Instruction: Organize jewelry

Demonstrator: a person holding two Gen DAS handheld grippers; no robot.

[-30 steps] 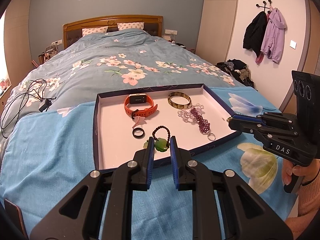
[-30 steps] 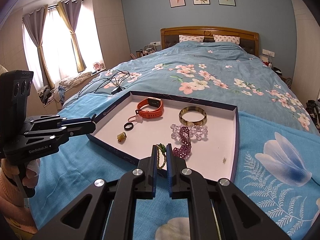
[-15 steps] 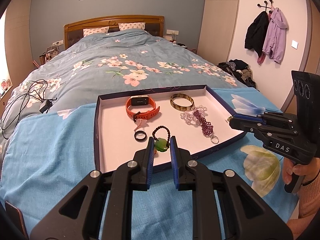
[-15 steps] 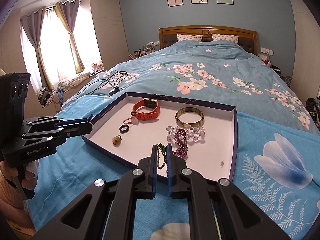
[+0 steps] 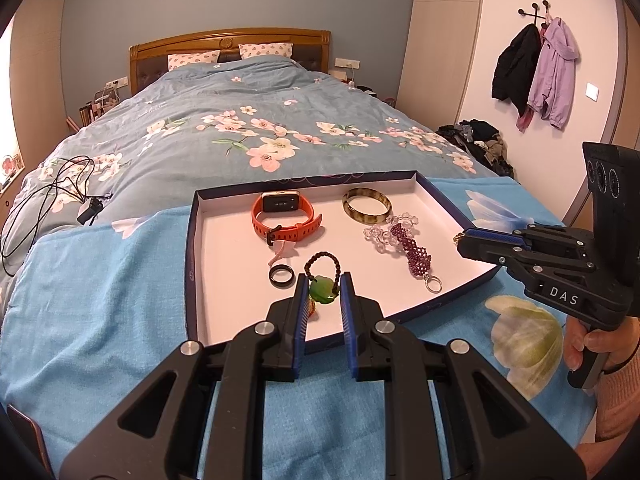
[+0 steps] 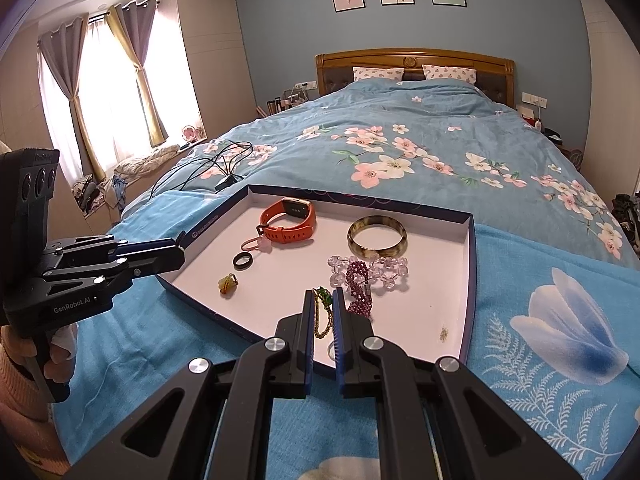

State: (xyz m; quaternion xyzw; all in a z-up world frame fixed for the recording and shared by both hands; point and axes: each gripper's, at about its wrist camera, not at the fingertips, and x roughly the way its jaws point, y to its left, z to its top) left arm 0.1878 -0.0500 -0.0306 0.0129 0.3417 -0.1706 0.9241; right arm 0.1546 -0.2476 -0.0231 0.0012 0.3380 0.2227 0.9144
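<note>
1. Far left, a black cable [image 5: 52, 196] lies on the flowered quilt, well apart from the jewelry.
2. The left gripper [image 5: 324, 276] hovers by the left rim of the tray [image 5: 191, 248]. It is clamped on a green pendant [image 5: 324, 292], whose dark bead loop sticks out past the fingertips.
3. The tray, white inside with dark walls, sits on the bright blue cloth at the near end of the bed.
4. In the tray's left half we see a black ring [image 5: 282, 276]. Nearer to us is a small yellowish charm [image 6: 228, 282].
5. Just beyond the ring lies a pink loop charm [image 5: 282, 250], touching the strap of an orange watch [image 5: 284, 216] toward the far wall.
6. Right of the watch, a mottled bangle [image 5: 367, 205] lies flat near the far wall.
7. Just nearer than the bangle, a clear crystal bracelet [image 5: 378, 236] and a purple beaded bracelet [image 5: 416, 252] overlap. The purple one runs toward us and ends in a metal ring.
8. A tiny gold piece [image 6: 443, 334] lies alone near the tray's right wall.
9. The right gripper [image 6: 323, 292] hangs over the right rim. Its narrow gap pinches a brown-gold beaded chain [image 6: 322, 312] with a green bit at its far end.
10. Far right, jackets [image 5: 536, 68] hang on the wall.
</note>
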